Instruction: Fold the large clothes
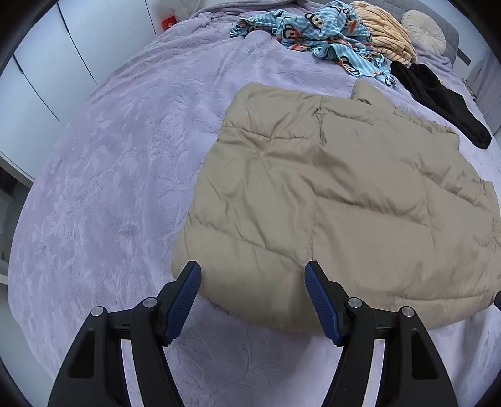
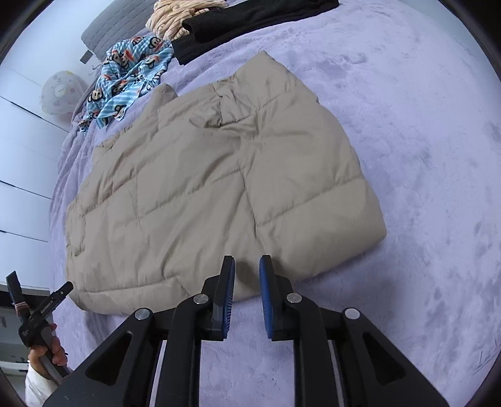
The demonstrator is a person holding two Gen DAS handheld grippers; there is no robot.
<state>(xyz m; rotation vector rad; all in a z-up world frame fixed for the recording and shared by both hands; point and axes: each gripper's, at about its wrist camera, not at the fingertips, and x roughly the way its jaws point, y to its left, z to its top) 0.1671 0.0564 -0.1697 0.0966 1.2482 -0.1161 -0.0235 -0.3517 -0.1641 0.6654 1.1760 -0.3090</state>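
Observation:
A beige quilted padded jacket (image 1: 338, 194) lies flat on the lavender bed cover, folded into a rough rectangle; it also shows in the right wrist view (image 2: 213, 188). My left gripper (image 1: 253, 275) is wide open and empty, held just above the jacket's near edge. My right gripper (image 2: 246, 266) is open with a narrow gap between its blue pads, empty, just above the jacket's near edge. The left gripper also shows at the far left of the right wrist view (image 2: 40, 291), held by a hand.
A blue monkey-print garment (image 1: 325, 34), a cream striped garment (image 1: 388, 34) and a black garment (image 1: 444, 103) lie piled at the far side of the bed cover (image 1: 119, 175). A round pale cushion (image 1: 422, 26) sits by the grey headboard. White wardrobe doors (image 1: 43, 62) stand left.

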